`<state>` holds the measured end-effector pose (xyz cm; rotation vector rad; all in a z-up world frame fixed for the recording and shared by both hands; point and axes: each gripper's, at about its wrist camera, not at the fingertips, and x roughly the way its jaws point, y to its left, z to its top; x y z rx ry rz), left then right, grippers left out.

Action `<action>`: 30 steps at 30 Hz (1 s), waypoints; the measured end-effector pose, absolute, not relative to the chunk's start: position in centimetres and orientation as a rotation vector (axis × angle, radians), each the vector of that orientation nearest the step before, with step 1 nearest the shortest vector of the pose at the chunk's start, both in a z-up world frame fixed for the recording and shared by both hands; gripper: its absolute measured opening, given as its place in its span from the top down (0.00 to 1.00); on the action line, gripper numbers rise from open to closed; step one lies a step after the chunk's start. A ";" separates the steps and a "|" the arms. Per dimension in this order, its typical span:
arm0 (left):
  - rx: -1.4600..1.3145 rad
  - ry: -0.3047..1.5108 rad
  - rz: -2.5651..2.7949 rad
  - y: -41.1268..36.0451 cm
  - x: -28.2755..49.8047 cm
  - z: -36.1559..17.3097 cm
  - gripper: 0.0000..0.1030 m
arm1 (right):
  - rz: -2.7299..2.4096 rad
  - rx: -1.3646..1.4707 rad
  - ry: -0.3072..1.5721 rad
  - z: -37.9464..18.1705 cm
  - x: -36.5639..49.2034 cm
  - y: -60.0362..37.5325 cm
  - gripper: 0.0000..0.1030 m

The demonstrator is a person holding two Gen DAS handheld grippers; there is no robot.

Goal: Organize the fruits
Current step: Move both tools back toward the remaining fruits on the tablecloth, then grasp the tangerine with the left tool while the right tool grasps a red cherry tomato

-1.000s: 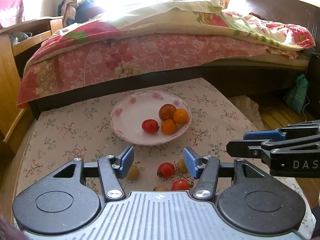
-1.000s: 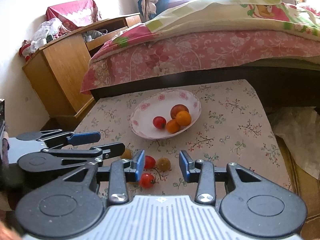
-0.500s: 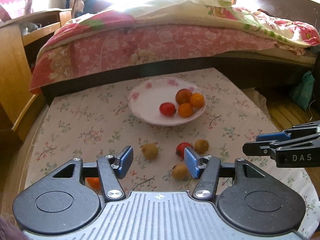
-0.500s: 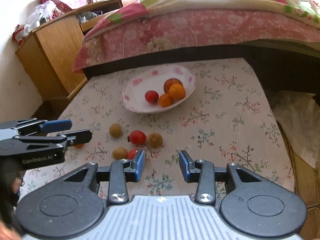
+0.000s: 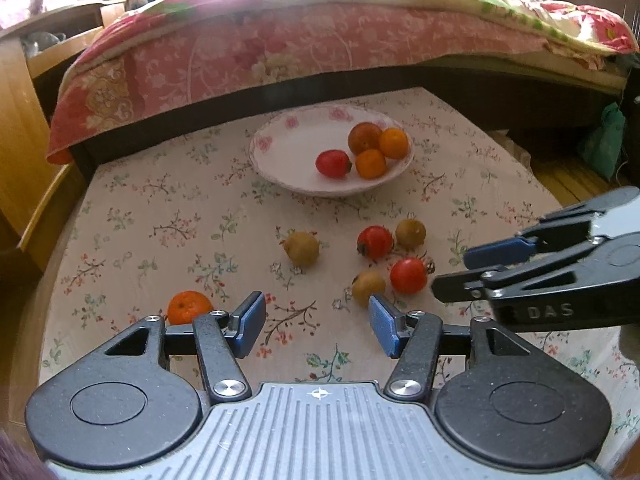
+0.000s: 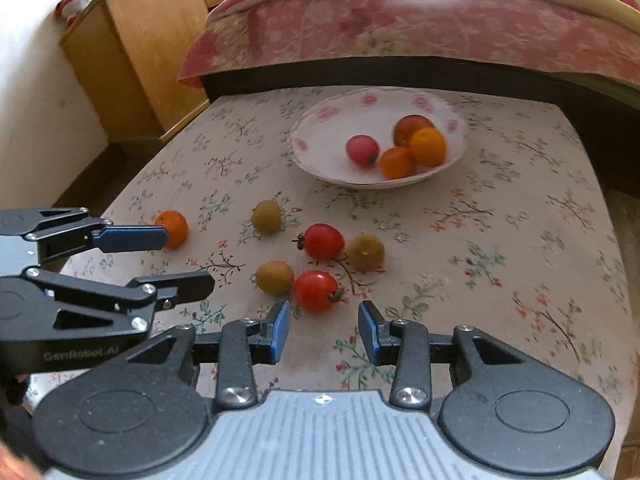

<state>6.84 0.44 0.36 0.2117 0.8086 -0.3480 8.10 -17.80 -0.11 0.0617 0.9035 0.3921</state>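
Observation:
A white floral bowl (image 5: 272, 160) (image 6: 320, 148) at the far middle of the table holds a red tomato (image 5: 333, 163) and three orange fruits (image 5: 371, 163). On the cloth in front of it lie two red tomatoes (image 5: 408, 275) (image 6: 316, 290), three brownish-green fruits (image 5: 302, 248) (image 6: 275, 277) and one orange (image 5: 189, 306) (image 6: 172, 228) off to the left. My left gripper (image 5: 317, 331) is open over bare cloth, near the fruits. My right gripper (image 6: 323, 332) is open just short of the nearest tomato. Neither holds anything.
The table wears a floral cloth (image 5: 160, 208) and stands against a bed with a pink quilt (image 5: 280, 40). A wooden cabinet (image 6: 152, 48) stands to the left. The table's right edge drops to the floor, where a green bag (image 5: 604, 140) lies.
Both grippers have pulled back and risen, so more of the table shows, including the orange at the left. The fruits have not moved. Both grippers remain open.

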 end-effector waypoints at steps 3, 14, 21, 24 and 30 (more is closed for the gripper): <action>0.208 0.825 -0.352 0.5 7.1 0.0 0.37 | 0.404 0.042 0.904 -0.7 8.9 -17.1 0.62; 0.237 0.841 -0.365 0.0 7.5 -0.6 0.37 | 0.434 -0.017 0.914 -2.0 10.7 -15.6 0.64; 0.217 0.829 -0.330 1.5 7.6 -0.3 0.37 | 0.433 -0.040 0.912 -1.8 10.5 -15.3 0.64; 0.205 0.833 -0.314 2.2 7.7 -0.4 0.37 | 0.434 -0.028 0.917 -1.8 10.4 -15.5 0.64; 0.218 0.811 -0.299 2.6 7.7 -0.2 0.37 | 0.426 0.001 0.928 -1.6 10.4 -16.0 0.64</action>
